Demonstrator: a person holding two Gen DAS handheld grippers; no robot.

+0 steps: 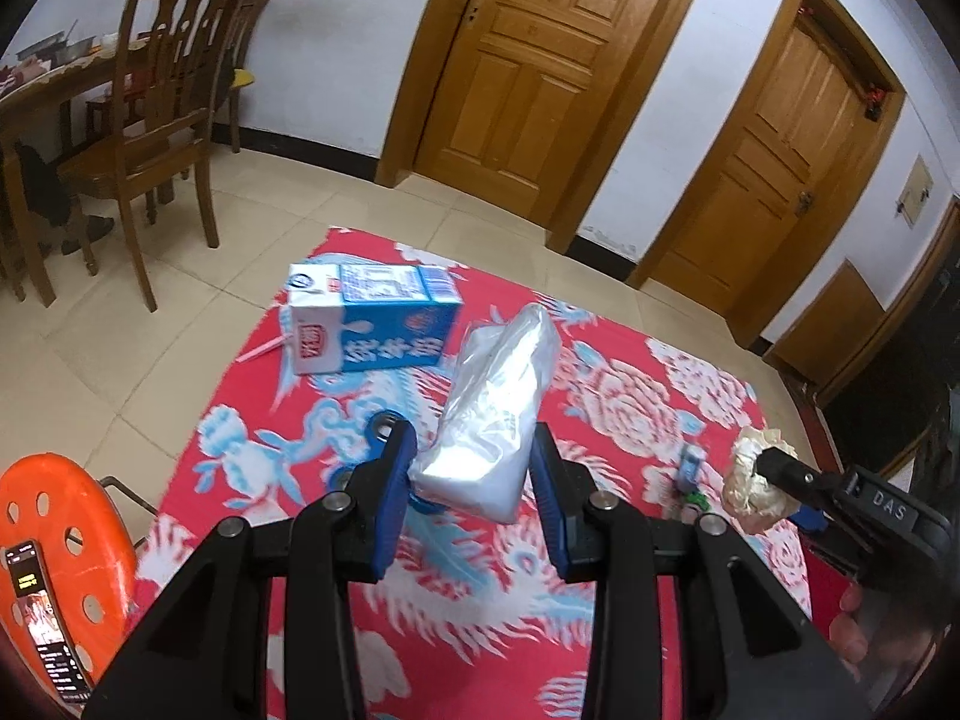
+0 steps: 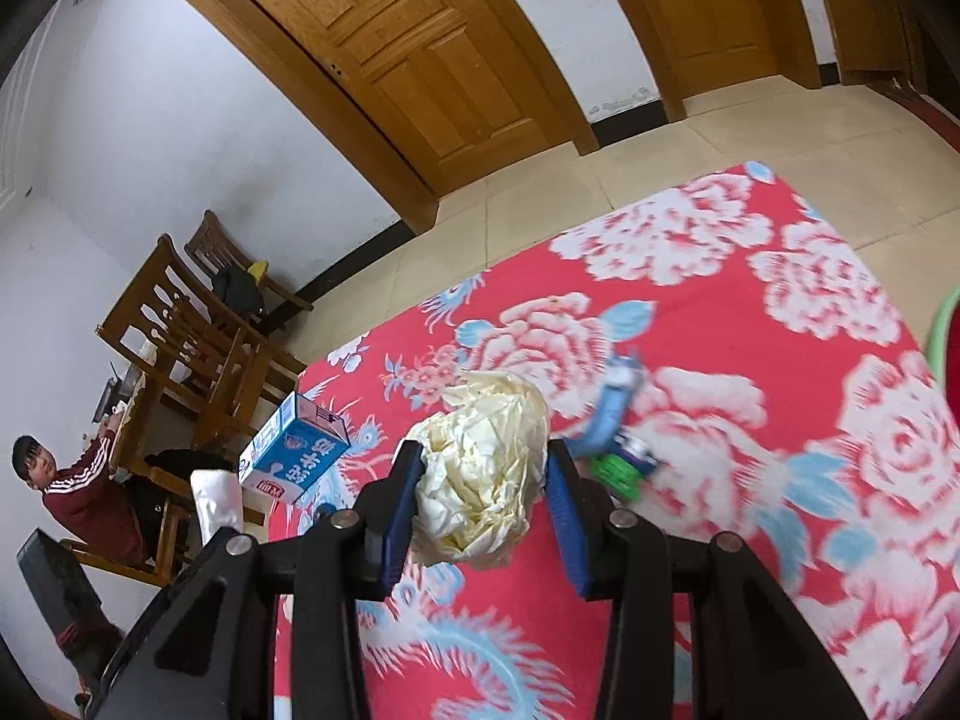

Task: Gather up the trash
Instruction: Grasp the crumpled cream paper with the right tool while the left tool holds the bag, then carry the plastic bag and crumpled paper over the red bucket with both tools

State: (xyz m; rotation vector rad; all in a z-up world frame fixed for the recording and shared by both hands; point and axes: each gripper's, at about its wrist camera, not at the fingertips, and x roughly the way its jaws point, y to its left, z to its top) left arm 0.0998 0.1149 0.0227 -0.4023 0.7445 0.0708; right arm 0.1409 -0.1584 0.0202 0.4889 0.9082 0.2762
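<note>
surface: red floral cloth (image 1: 630,372) over it, milk carton (image 1: 372,318) lying near the far-left edge
room: tiled floor (image 1: 150,336), wooden doors (image 1: 528,60), chairs (image 1: 162,96)
left tool (image 1: 474,468): clamped on clear plastic bag (image 1: 498,402)
right tool (image 2: 480,498): clamped on crumpled paper wad (image 2: 480,474)
blue-green item (image 2: 618,426): blurred, possibly a wrapper

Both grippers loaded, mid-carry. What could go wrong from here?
1. The plastic bag sits askew between the left gripper fingers, most of it hanging beyond the tips; being slick, it may slide out.
2. The crumpled paper ball in the right gripper is soft; it could compress and drop.
3. The milk carton and a small wrapper lie on the red cloth; a low pass might knock them.
</note>
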